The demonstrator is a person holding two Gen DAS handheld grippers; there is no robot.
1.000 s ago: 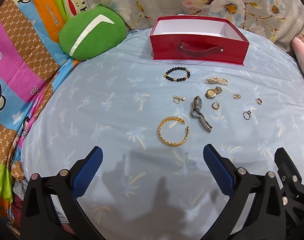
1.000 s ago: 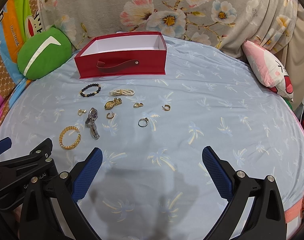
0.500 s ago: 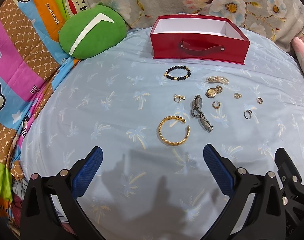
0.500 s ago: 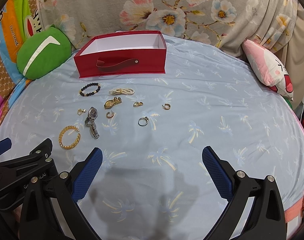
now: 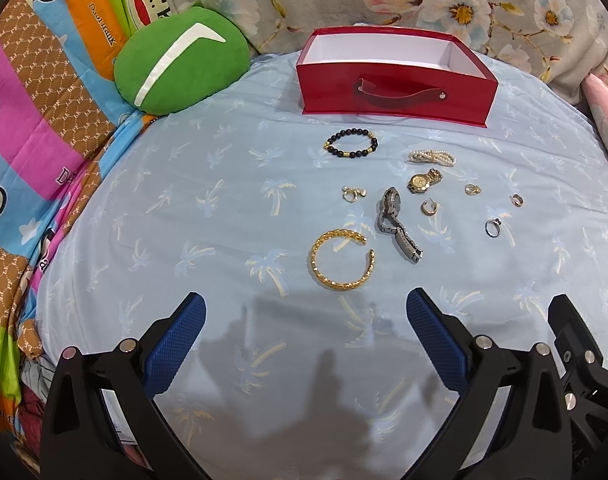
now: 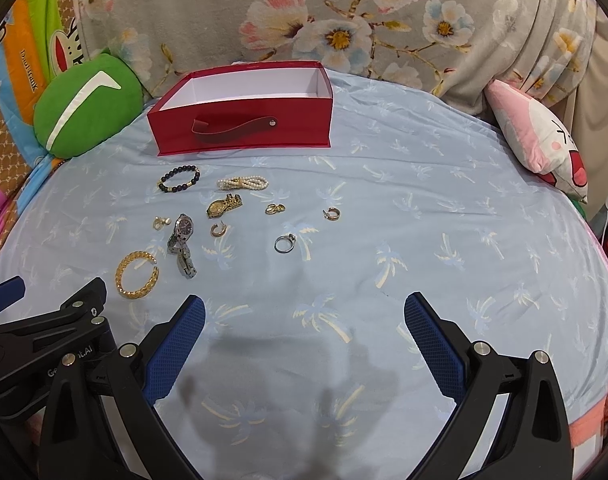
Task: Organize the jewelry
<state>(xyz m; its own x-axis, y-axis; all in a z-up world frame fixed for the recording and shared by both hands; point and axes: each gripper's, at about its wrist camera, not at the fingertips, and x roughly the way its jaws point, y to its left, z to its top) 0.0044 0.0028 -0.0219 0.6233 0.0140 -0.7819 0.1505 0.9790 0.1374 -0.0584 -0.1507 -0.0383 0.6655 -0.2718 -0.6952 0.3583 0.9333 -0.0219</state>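
Note:
An open red box (image 5: 395,94) (image 6: 244,128) with a white, empty inside stands at the back of the blue bedsheet. In front of it lie a black bead bracelet (image 5: 351,144) (image 6: 180,179), a pearl bracelet (image 5: 431,157) (image 6: 243,183), a gold watch (image 5: 423,181) (image 6: 223,205), a silver watch (image 5: 395,222) (image 6: 181,245), a gold bangle (image 5: 341,259) (image 6: 137,269), a silver ring (image 5: 493,227) (image 6: 284,243) and several small gold earrings. My left gripper (image 5: 304,334) is open and empty, just short of the bangle. My right gripper (image 6: 304,336) is open and empty, short of the silver ring.
A green cushion (image 5: 180,66) (image 6: 86,116) lies at the back left. A pink plush pillow (image 6: 539,140) lies at the right. Floral bedding (image 6: 323,20) rises behind the box. The left gripper's body (image 6: 44,340) shows at the lower left of the right wrist view.
Both views have crept slightly nearer the jewelry. Nothing was grasped or moved on the bed.

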